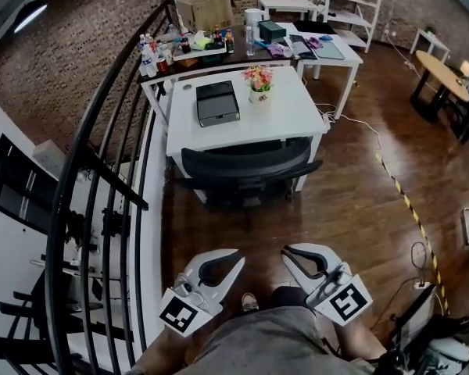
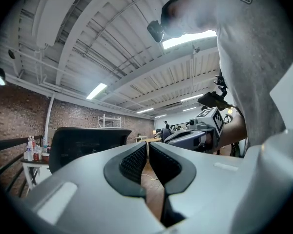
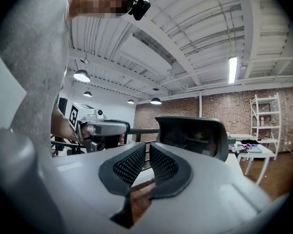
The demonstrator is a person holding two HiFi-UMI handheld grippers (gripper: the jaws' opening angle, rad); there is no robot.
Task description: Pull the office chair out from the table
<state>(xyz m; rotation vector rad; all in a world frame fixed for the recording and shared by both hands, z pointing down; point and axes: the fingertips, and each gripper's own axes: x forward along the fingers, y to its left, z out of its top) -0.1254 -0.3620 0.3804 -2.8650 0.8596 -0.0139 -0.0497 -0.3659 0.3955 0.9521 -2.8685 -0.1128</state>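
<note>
The black office chair (image 1: 244,170) stands tucked under the front edge of the white table (image 1: 297,123), its backrest facing me. Both grippers hang low in the head view, well short of the chair, over the wooden floor. My left gripper (image 1: 236,258) is shut with nothing between its jaws; in its own view the left gripper (image 2: 147,154) points level, with the chair's backrest (image 2: 85,144) off to the left. My right gripper (image 1: 286,251) is shut and empty as well; the right gripper (image 3: 147,156) sees the backrest (image 3: 190,136) ahead to the right.
A black stair railing (image 1: 102,139) runs along the left. On the white table lie a black case (image 1: 217,101) and a flower pot (image 1: 258,81). Behind it stands a cluttered table (image 1: 242,49). Yellow-black tape (image 1: 402,195) crosses the floor at the right.
</note>
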